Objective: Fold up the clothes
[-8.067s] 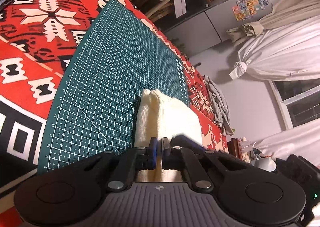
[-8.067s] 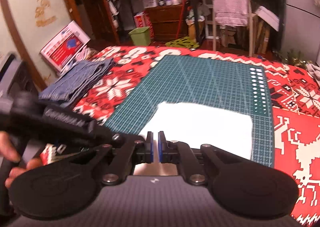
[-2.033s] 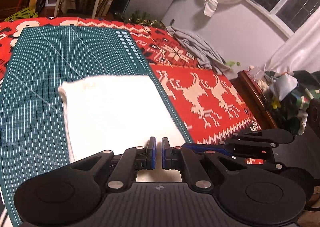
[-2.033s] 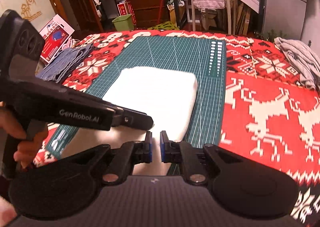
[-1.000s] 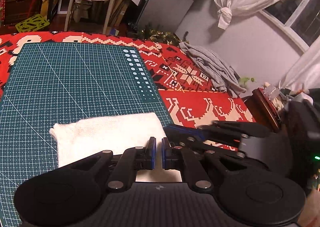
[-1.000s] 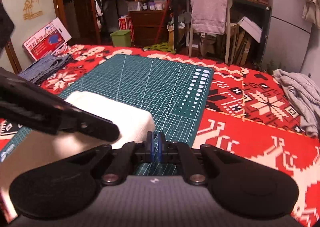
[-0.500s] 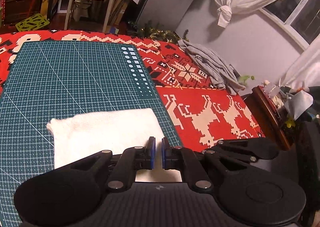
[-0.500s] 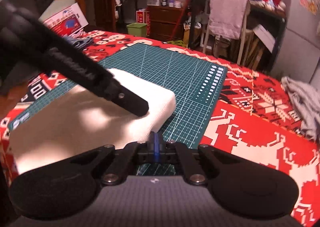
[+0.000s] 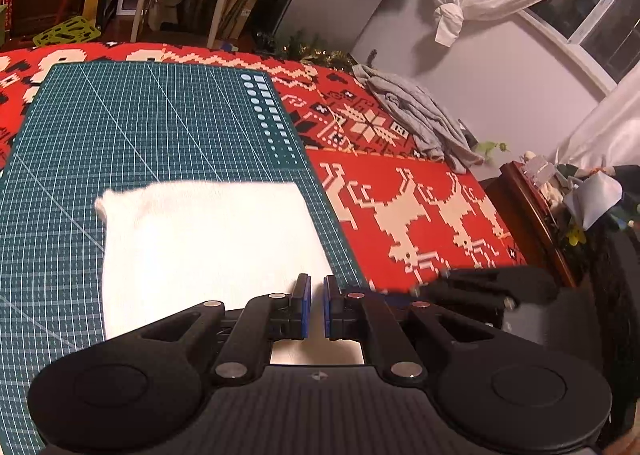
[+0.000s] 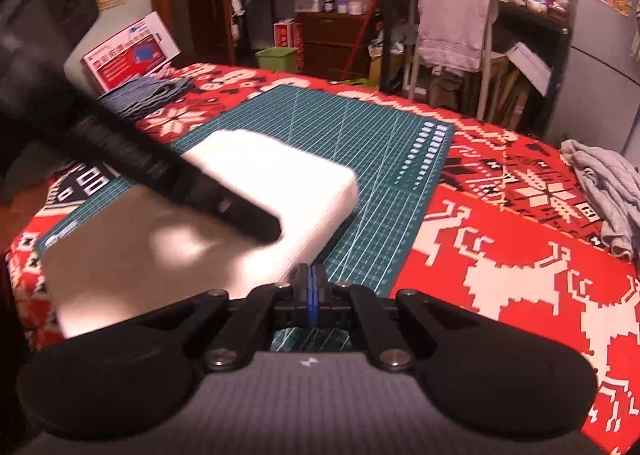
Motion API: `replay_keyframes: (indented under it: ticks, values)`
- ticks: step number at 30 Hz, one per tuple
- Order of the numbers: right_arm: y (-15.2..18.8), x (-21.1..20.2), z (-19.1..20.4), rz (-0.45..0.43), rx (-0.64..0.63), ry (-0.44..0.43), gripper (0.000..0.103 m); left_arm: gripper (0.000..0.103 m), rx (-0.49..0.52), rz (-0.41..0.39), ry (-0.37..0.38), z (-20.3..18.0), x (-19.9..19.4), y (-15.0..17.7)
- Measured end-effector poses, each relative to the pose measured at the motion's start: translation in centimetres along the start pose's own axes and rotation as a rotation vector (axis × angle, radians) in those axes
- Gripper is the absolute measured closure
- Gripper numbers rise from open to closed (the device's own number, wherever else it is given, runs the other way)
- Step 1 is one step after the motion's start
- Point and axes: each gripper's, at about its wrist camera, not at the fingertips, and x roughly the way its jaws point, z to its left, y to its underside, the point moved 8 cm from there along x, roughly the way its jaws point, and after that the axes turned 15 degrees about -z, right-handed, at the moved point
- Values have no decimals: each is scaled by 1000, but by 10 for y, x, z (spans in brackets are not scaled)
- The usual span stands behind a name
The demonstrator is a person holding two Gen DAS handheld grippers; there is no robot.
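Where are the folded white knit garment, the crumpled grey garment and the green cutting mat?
folded white knit garment [image 9: 208, 239]: left wrist view, top face.
crumpled grey garment [image 9: 416, 111]: left wrist view, middle of heap.
green cutting mat [image 10: 360, 127]: right wrist view, bare grid.

Left gripper [image 9: 316, 307] jaws slightly apart, right gripper [image 10: 313, 297] jaws together.

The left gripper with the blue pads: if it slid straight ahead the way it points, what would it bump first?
Most likely the folded white cloth on the green gridded cutting mat. The left gripper points along the cloth's right part, jaws slightly apart. Its height above the cloth is unclear, so it might skim over.
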Motion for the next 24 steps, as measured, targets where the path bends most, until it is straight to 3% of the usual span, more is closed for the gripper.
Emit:
replay_keyframes:
  ticks: [4, 10, 15, 21, 24]
  values:
    - [5, -12, 12, 23, -53, -33, 103, 98, -6, 5, -4, -2, -6, 7]
    - [5, -15, 12, 15, -25, -21, 102, 98, -6, 7, -7, -3, -8, 12]
    - [13, -30, 29, 44, -66, -96, 103, 98, -7, 11, -10, -5, -14, 15]
    - [13, -28, 22, 34, -18, -52, 102, 98, 10, 26, 0, -12, -22, 24]
    - [19, -41, 37, 61, -50, -114, 102, 98, 17, 38, 6, -15, -28, 30]
